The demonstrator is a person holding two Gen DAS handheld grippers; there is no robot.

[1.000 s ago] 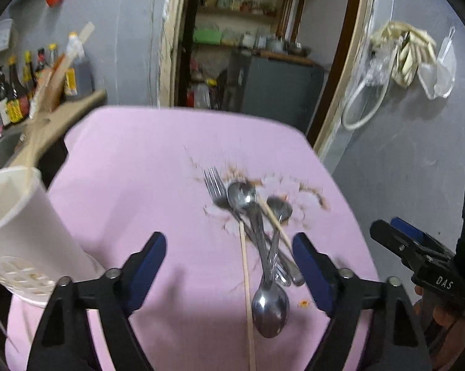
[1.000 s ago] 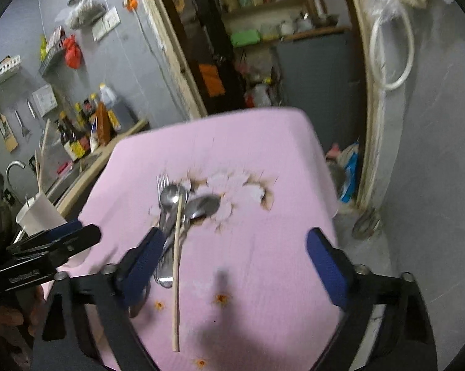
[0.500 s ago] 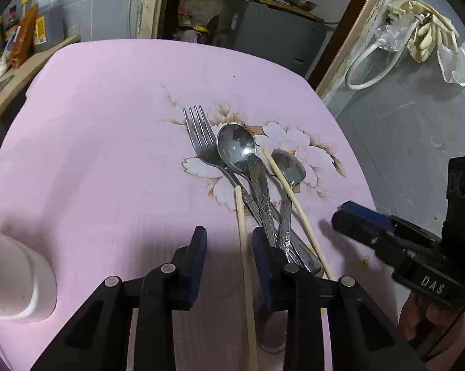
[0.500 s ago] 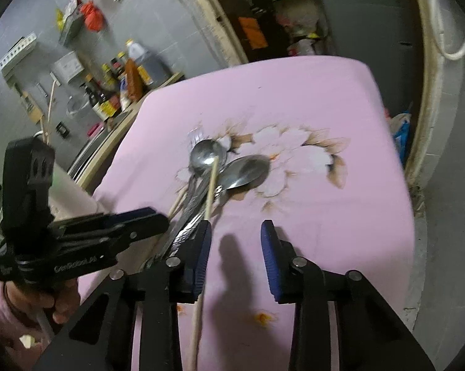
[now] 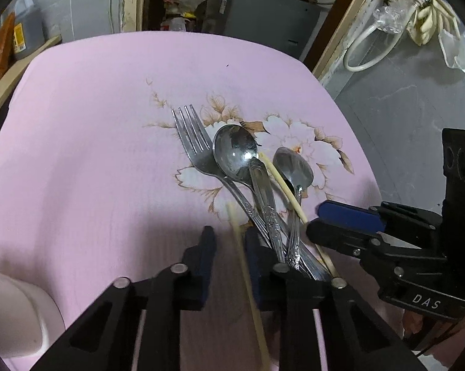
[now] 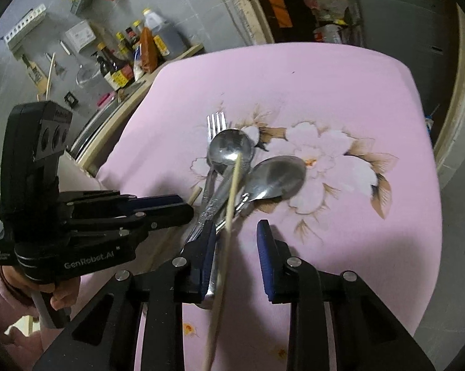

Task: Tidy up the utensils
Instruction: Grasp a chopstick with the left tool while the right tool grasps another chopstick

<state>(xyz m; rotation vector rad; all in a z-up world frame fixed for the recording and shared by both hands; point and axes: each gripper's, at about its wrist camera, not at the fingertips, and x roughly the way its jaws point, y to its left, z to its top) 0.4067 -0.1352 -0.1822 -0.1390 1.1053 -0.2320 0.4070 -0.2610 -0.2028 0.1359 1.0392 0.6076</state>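
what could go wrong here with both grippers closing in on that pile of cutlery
Each chopstick lies between half-closed fingers but rests against the spoon and fork handles, so lifting one may drag or scatter the pile.
The left gripper and right gripper work close together and could collide.
A thin chopstick might also slip or pivot in a loose pinch.

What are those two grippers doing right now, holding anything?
Left gripper: part open around one chopstick, not clamped.
Right gripper: part open around the other chopstick, not clamped.
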